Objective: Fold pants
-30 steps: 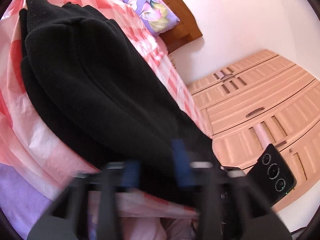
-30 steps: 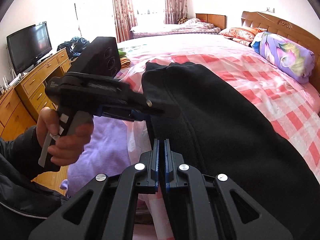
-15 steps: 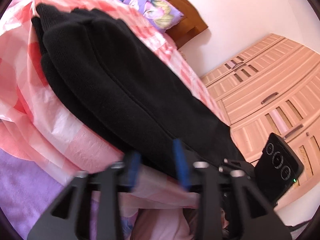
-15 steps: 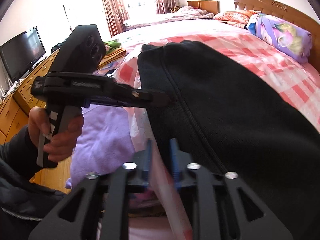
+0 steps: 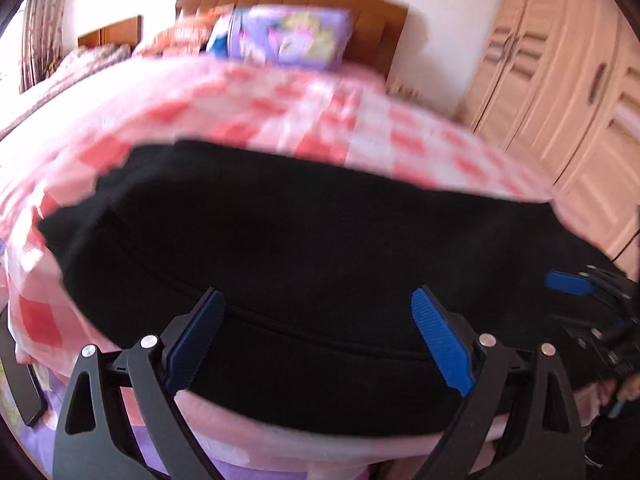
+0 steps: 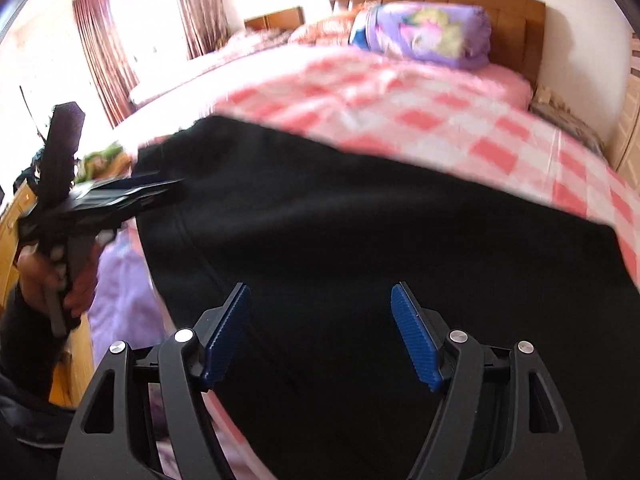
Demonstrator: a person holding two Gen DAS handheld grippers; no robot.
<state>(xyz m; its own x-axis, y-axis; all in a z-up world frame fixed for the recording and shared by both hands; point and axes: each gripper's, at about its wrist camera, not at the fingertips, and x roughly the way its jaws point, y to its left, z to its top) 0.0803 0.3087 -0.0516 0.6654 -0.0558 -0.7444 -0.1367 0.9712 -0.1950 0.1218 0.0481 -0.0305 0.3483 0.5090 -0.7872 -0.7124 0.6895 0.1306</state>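
Note:
Black pants (image 5: pixel 300 240) lie folded lengthwise across the near edge of a bed with a pink checked sheet (image 5: pixel 280 100). They also fill the right wrist view (image 6: pixel 380 240). My left gripper (image 5: pixel 318 308) is open, its blue pads spread wide just above the pants' near edge. My right gripper (image 6: pixel 320 304) is open too, above the pants near the bed edge. The right gripper shows at the right edge of the left wrist view (image 5: pixel 572 284). The left gripper, held in a hand, shows at the left of the right wrist view (image 6: pixel 132 192).
A purple floral pillow (image 5: pixel 288 36) lies against the wooden headboard (image 5: pixel 376 12). A light wood wardrobe (image 5: pixel 560 100) stands on the right. Purple bedding (image 6: pixel 120 280) hangs below the sheet at the bed's edge. Curtains (image 6: pixel 104 52) and a second bed are at the far left.
Both grippers went from shut or nearly shut to wide open. Both cameras swung to face across the bed toward the headboard. The pants lie released on the bed.

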